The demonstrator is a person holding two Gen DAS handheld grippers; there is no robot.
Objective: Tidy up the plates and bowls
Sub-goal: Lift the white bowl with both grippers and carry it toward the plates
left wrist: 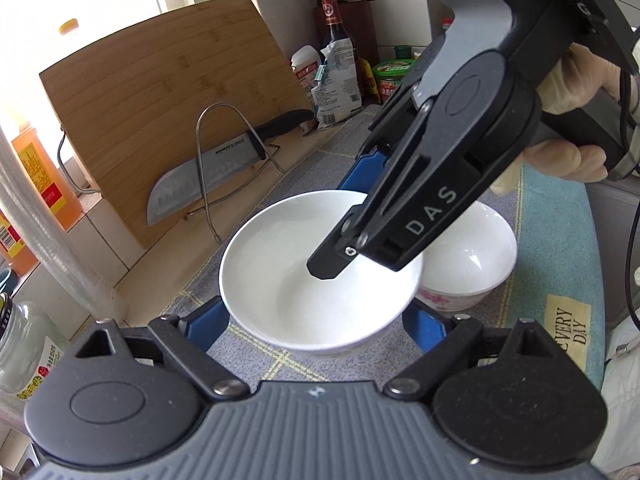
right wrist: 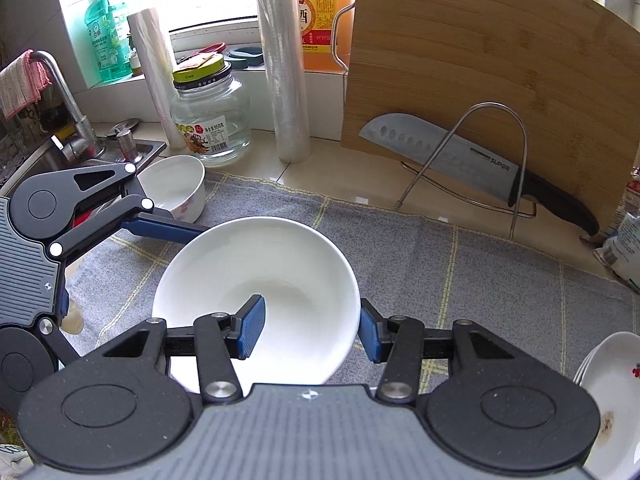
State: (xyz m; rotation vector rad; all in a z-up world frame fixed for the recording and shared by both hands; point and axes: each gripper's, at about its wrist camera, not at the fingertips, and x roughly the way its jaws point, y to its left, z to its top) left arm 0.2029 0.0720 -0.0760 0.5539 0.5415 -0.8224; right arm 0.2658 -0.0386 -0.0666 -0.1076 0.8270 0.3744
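A plain white bowl (left wrist: 288, 280) (right wrist: 280, 264) hangs just over the grey checked cloth (right wrist: 440, 248). My left gripper (left wrist: 318, 324) spans it, a blue pad pressed on each side; in the right wrist view one of its fingers (right wrist: 160, 227) meets the bowl's left rim. My right gripper (right wrist: 312, 328) (left wrist: 340, 220) is shut on the bowl's wall, one finger inside and one outside. A second white bowl with pink flowers (left wrist: 472, 272) (right wrist: 176, 188) stands on the cloth close by. White flowered plates (right wrist: 612, 400) sit stacked at the lower right.
A bamboo cutting board (right wrist: 480, 60) leans behind a wire rack holding a knife (right wrist: 460, 160). A glass jar (right wrist: 208, 120), film rolls (right wrist: 284, 60) and a sink with faucet (right wrist: 72, 120) stand at the left. Bottles and packets (left wrist: 336, 76) crowd the far corner.
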